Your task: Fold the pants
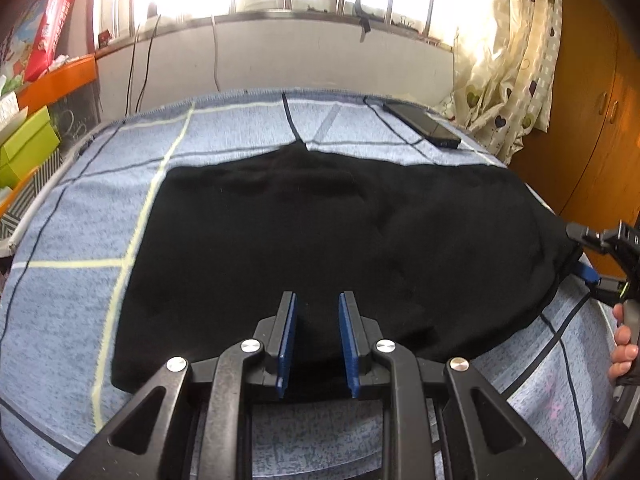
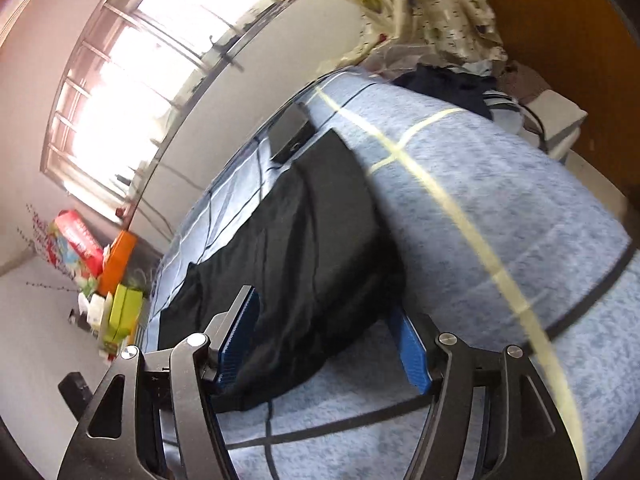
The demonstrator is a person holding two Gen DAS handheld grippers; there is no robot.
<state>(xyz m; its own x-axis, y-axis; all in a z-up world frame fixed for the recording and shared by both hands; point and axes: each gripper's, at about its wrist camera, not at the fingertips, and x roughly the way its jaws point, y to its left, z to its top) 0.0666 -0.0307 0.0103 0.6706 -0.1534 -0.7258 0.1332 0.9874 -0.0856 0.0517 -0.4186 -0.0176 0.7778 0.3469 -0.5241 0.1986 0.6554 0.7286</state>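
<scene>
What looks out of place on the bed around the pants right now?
A dark phone-like device with a cable lies on the blue plaid bedspread just past the black pants, near the far edge. The pants look flat. Both grippers are open, left gripper, right gripper.

The right gripper (image 1: 588, 256) is cut off at the frame edge; black pants (image 1: 320, 232) perhaps hide one pad.

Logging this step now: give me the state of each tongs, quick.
Left tongs: open, over the near edge of the black pants, holding nothing.
Right tongs: open, pads on either side of the pants' end, not clamped.
</scene>
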